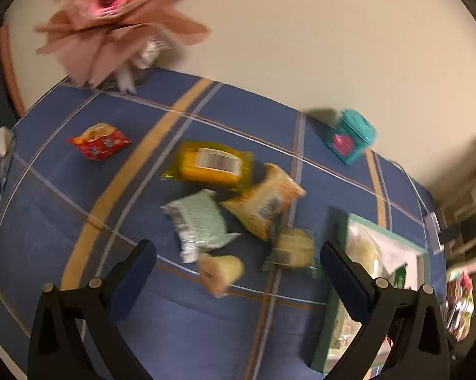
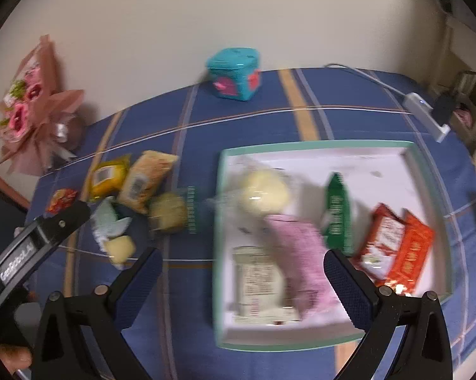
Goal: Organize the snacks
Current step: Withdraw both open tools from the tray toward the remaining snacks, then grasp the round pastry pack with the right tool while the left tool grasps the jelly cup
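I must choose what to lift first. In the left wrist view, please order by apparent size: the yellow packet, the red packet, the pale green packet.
1. yellow packet and pale green packet: look alike, not ranked
2. red packet: smallest, though farther from the camera

Loose snack packets (image 1: 206,221) clustered on blue cloth, more packets (image 2: 304,253) lying inside green-rimmed white tray (image 2: 428,171)

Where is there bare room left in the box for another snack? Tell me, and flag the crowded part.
Free: the box's white floor along its far wall, behind the green packet and the red packets. Crowded: the near-left half, where the yellow bun, pink packet and white labelled packet overlap.
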Motion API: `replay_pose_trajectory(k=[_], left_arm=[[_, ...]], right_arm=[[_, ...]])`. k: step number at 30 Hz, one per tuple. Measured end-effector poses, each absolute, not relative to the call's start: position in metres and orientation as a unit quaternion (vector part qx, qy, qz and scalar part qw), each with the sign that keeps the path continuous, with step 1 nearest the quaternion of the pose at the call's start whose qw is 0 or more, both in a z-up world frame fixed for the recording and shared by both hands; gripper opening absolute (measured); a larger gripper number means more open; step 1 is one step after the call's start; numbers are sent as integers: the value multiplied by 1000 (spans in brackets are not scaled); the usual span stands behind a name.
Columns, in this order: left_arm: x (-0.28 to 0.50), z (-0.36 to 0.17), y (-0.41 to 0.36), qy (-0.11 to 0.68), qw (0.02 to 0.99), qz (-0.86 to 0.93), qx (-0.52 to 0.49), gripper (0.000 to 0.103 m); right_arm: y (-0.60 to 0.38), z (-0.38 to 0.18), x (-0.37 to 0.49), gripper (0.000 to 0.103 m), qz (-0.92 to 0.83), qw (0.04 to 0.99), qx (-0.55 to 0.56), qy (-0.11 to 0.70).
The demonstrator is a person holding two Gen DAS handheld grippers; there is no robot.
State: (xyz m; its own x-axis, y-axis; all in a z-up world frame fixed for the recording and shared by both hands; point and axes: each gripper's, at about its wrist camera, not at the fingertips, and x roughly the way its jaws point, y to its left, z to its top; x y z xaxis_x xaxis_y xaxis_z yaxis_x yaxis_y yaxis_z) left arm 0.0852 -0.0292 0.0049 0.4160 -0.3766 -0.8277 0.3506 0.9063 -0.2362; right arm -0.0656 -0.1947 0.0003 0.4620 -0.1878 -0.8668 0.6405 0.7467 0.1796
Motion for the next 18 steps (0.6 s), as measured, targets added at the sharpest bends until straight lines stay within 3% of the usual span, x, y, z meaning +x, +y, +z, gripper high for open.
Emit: replay_pose_trajectory(k=[18], left_arm=[[123, -26, 5, 549, 812, -181, -75, 102]], right_arm=[[-158, -21, 4, 101, -169, 834, 248, 463]])
